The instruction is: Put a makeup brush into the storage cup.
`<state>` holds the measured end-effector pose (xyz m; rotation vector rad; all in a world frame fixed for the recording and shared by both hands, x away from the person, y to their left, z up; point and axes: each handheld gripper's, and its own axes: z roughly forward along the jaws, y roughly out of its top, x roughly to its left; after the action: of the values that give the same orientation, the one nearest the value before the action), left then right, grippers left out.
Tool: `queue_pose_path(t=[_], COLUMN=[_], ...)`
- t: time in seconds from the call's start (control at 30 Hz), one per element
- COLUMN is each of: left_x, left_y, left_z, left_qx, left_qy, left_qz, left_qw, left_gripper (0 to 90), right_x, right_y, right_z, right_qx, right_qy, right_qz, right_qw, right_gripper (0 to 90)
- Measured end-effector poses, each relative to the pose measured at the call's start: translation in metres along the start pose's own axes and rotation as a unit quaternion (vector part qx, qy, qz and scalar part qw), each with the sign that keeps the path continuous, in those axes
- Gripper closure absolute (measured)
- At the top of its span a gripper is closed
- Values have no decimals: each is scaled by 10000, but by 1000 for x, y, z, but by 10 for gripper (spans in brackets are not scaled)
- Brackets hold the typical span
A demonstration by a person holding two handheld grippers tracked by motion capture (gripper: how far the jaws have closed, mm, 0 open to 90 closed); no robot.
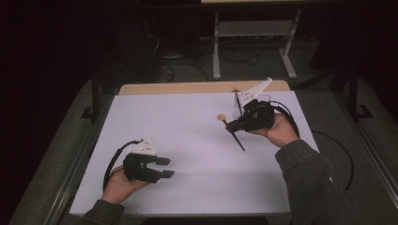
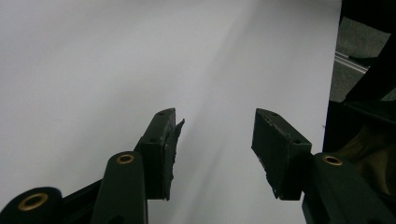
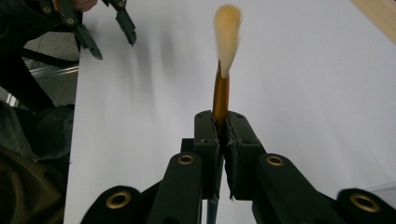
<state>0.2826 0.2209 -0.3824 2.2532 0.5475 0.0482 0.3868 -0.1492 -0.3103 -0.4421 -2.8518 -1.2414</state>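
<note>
My right gripper (image 1: 231, 125) is held above the right half of the white table (image 1: 187, 140), shut on a brush (image 1: 232, 129) with a dark handle. In the right gripper view the brush's brown ferrule (image 3: 220, 95) rises from between the closed jaws and ends in a pale bristle tuft (image 3: 228, 39) pointing away from me. The brush's dark handle (image 1: 238, 141) slants down toward the table behind the jaws. My left gripper (image 1: 165, 167) rests low over the front left of the table, open, with nothing between its fingers (image 2: 163, 149).
The other gripper (image 3: 109, 32) appears far off at the top left of the right gripper view. A wooden strip (image 1: 197, 87) edges the table's far side. Beyond it stand a metal frame (image 1: 253, 37) and cables on the floor.
</note>
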Motion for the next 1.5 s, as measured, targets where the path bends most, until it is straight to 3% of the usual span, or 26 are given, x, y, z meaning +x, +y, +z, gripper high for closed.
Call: queue_pose_path(t=[0.7,0.83,1.5], left_x=[-1,-1,0], left_y=[-4,-4,-9], left_z=[2,2,-1], left_qx=[-71,-64,-103], left_qy=[106,119,165], left_qz=[-19,3,-61], left_qw=[9999,9999,9998], left_gripper=[441,439,419], right_x=[-29,-35,-60], right_y=[11,14,24], right_z=[-22,-25,-29], right_qx=[-116,-103,-29], right_qy=[-306,-395,-564], right_qz=[246,201,307], right_qw=[9992,9990,9979], right_gripper=[831,831,830])
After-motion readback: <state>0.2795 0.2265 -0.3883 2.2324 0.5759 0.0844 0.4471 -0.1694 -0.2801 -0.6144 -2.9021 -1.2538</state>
